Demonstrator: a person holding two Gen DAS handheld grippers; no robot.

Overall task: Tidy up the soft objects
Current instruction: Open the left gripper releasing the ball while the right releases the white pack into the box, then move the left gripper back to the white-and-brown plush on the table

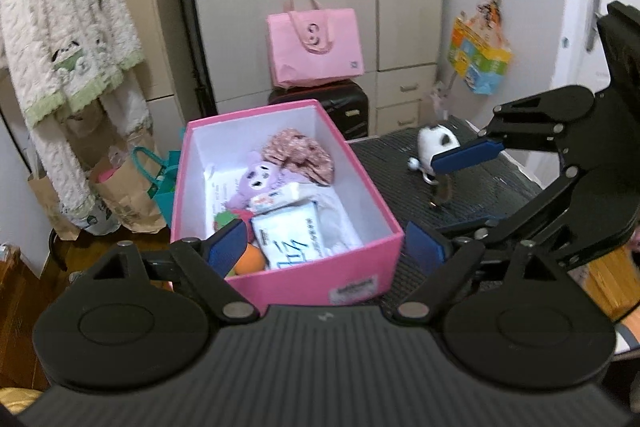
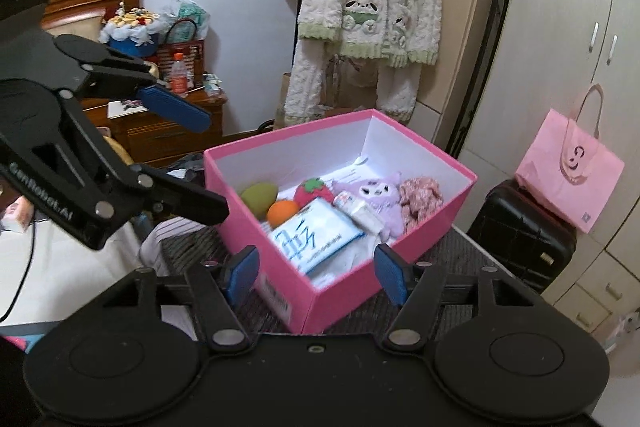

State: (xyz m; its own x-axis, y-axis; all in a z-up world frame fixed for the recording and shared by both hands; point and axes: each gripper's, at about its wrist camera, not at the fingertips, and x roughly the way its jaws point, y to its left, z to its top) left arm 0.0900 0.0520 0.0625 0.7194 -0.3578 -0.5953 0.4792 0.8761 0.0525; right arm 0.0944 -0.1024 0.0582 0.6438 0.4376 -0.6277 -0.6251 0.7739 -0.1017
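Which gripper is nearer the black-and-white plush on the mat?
Right. The right gripper has its upper finger reaching up beside the black-and-white plush, jaws open. The left gripper hangs back at the pink box, open.

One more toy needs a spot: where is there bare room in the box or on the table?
In the pink box, only the far end behind the green plush is bare; the rest is crowded. The dark table is bare right of the panda toy.
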